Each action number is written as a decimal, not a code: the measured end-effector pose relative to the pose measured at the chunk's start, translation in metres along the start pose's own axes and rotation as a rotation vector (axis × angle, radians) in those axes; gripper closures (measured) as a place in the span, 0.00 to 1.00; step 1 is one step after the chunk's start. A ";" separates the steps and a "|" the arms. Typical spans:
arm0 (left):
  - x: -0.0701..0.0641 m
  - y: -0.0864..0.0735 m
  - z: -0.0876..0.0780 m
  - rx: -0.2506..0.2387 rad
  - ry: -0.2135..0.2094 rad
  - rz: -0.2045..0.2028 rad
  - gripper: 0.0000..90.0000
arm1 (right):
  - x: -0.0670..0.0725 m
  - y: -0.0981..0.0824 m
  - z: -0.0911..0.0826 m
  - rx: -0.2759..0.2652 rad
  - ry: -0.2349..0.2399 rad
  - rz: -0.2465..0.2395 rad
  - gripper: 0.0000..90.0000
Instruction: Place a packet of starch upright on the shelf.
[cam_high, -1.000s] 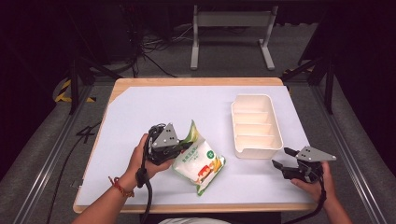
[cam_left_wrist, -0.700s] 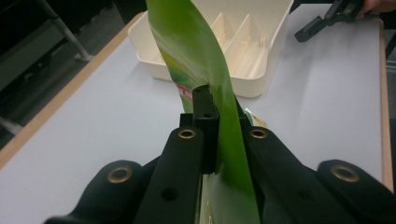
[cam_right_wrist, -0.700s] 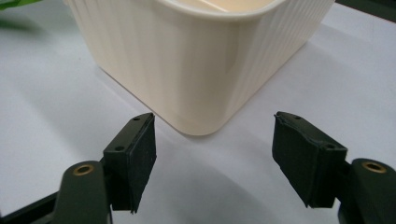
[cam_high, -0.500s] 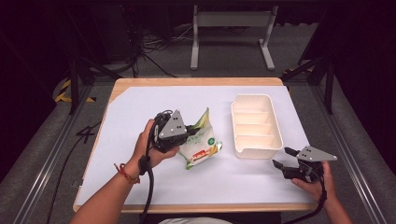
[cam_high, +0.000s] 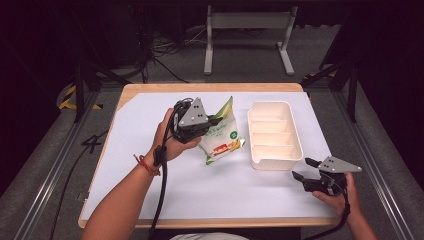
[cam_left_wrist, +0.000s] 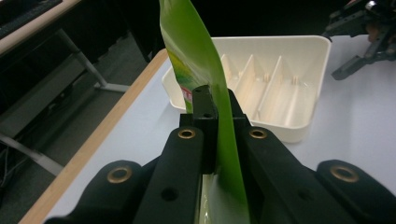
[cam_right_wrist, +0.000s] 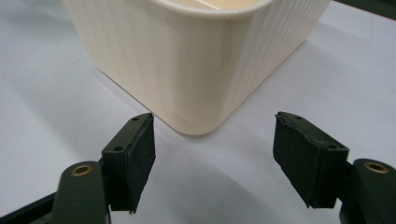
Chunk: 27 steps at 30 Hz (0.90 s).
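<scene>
A green and white snack bag (cam_high: 221, 135) hangs above the table's middle, held by its top edge in my left gripper (cam_high: 214, 121), which is shut on it. In the left gripper view the bag's green edge (cam_left_wrist: 196, 56) stands pinched between the black jaws, with the cream divided tray (cam_left_wrist: 280, 79) just beyond. That tray (cam_high: 295, 131) sits right of the bag in the high view. My right gripper (cam_high: 306, 169) rests open near the table's front right, by the tray's near corner (cam_right_wrist: 201, 84), jaws wide apart and empty.
White paper (cam_high: 150, 130) covers the wooden table (cam_high: 150, 88). Metal stands and cables (cam_high: 165, 47) lie on the dark floor beyond the far edge. Rails (cam_high: 55, 165) run along both sides of the table.
My left gripper has lifted the snack bag off the table and carried it up and right, toward the tray. The right gripper has stayed where it was.
</scene>
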<state>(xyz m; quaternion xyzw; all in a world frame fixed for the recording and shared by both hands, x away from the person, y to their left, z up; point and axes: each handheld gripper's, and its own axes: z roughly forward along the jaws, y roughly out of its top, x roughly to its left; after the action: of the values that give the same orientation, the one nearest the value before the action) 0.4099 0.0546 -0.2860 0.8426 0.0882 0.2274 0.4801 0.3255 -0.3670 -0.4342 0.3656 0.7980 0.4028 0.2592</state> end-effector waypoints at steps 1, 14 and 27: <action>0.001 0.002 0.002 -0.004 0.002 0.003 0.99 | 0.000 0.000 0.000 0.000 -0.001 0.000 0.33; 0.013 0.033 0.026 -0.059 -0.027 0.056 0.99 | -0.001 -0.001 0.001 0.003 0.001 0.004 0.33; 0.023 0.060 0.059 -0.129 -0.091 0.107 0.99 | -0.001 -0.001 0.000 -0.001 0.001 0.005 0.33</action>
<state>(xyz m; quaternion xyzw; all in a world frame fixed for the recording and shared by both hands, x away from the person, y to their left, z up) 0.4539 -0.0138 -0.2543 0.8229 0.0063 0.2194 0.5241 0.3260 -0.3683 -0.4348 0.3673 0.7970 0.4041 0.2579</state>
